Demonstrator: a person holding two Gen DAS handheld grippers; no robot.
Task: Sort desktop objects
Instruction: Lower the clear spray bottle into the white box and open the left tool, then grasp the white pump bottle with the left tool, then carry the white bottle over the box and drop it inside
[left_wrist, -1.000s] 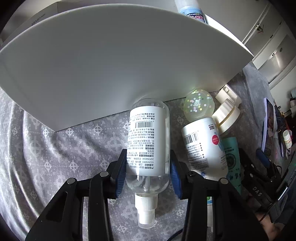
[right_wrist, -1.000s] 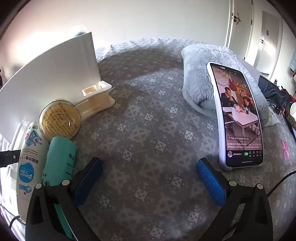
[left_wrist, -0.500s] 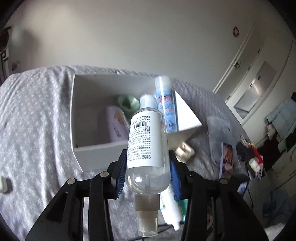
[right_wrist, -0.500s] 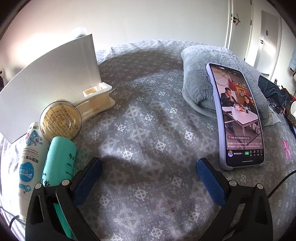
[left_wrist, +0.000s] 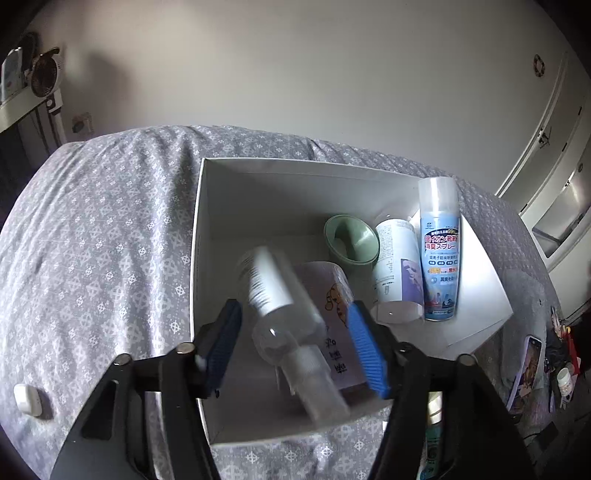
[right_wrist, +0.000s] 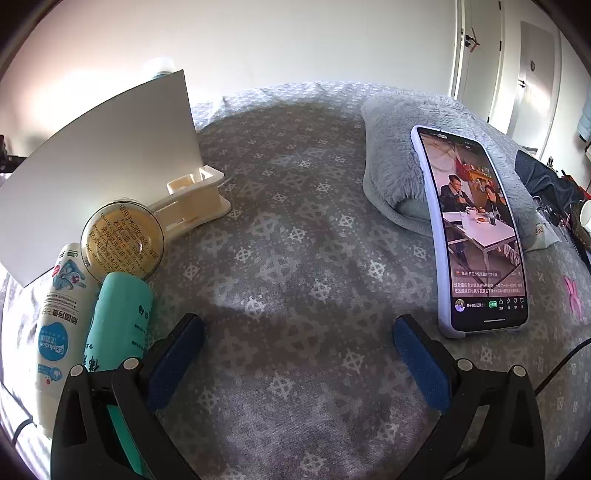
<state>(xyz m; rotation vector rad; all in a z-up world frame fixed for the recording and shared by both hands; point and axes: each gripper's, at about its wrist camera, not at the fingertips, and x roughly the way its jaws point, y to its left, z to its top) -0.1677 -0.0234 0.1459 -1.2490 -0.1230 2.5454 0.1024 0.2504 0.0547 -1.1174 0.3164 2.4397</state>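
In the left wrist view my left gripper (left_wrist: 293, 310) hangs over the open white box (left_wrist: 199, 221), and its jaws are opening. A clear spray bottle (left_wrist: 280, 295) with a white label lies between them, tilted and blurred, with gaps to both blue pads. Inside the box are a green cup (left_wrist: 351, 240), a white bottle (left_wrist: 397, 273), a blue spray can (left_wrist: 439, 251) and a lilac pack (left_wrist: 332, 295). My right gripper (right_wrist: 297, 332) stands open over the patterned bedspread. Left of it lie a white tube (right_wrist: 61, 314), a teal tube (right_wrist: 118, 325) and a round amber jar (right_wrist: 122, 240).
A cream plastic holder (right_wrist: 192, 203) sits against the box's outer wall (right_wrist: 99, 155). A lit phone (right_wrist: 476, 229) leans on a grey fluffy cushion (right_wrist: 391, 147) at the right. A small white item (left_wrist: 27, 400) lies on the bedspread at the far left.
My left gripper rose from beside the box to above it, carrying the clear spray bottle. Its jaws have now parted and the bottle has tipped loose. The right gripper has not moved.
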